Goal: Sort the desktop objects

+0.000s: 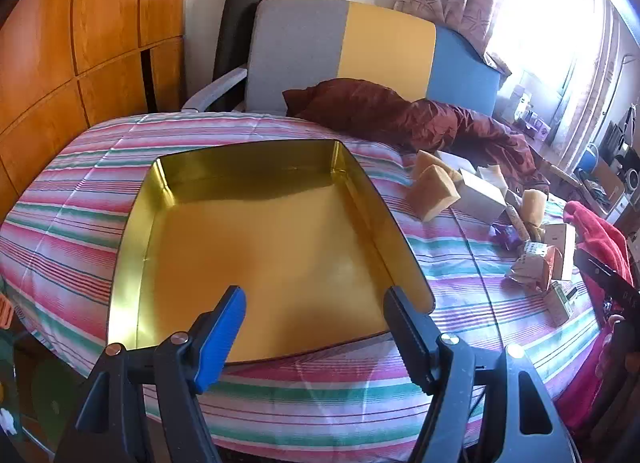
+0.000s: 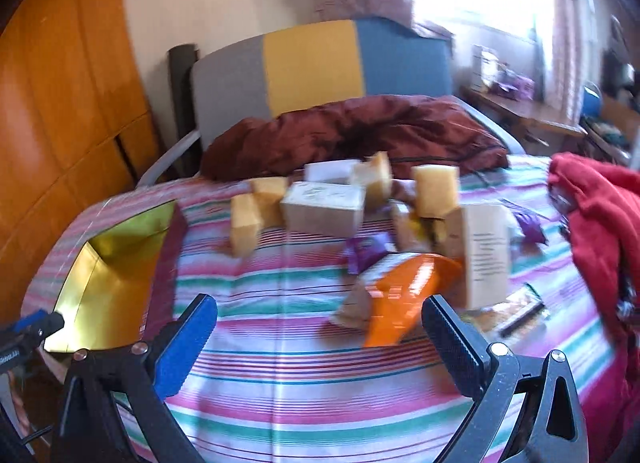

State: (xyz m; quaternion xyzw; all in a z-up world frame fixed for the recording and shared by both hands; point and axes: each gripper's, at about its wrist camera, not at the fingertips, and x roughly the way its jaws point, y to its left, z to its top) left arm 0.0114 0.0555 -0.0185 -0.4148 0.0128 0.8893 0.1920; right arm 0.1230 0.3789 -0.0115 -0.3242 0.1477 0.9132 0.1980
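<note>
- Left gripper (image 1: pixel 314 305): nearest item in the left wrist view; fingers spread apart, nothing between them, poised over the near end of the tin.
- Right gripper (image 2: pixel 320 317): nearest item in the right wrist view; fingers spread wide, empty, hanging over bare striped cover short of the pile.
- Striped bedcover (image 2: pixel 280 375): pink, green and white; it carries everything listed below. The surface looks like a bed, not a bench.
- Gold tin tray (image 1: pixel 256 247): shallow, rectangular, lying flat toward the left edge of the bed; its floor is bare.
- Orange packet (image 2: pixel 404 295): nearest piece of the pile, lying flat just beyond the right gripper.
- Purple wrapper (image 2: pixel 366 251): small, just behind the orange packet.
- Tall printed box (image 2: pixel 486 255): upright, touching the orange packet's right side.
- White carton (image 2: pixel 324 207): on its side, mid-pile.
- Yellow sponge blocks (image 2: pixel 436 191): several, scattered through the pile; exact count unclear in the blur.
- Red cloth (image 2: pixel 596 215): heaped at the right edge of the bed.
- Maroon quilt (image 2: pixel 352 131): bunched along the far edge.
- Headboard (image 1: pixel 344 59): grey, yellow and blue panels, farthest back.
- Progress, as judged: sorting looks unstarted; the tray holds nothing and all items remain in the pile toward the right.
</note>
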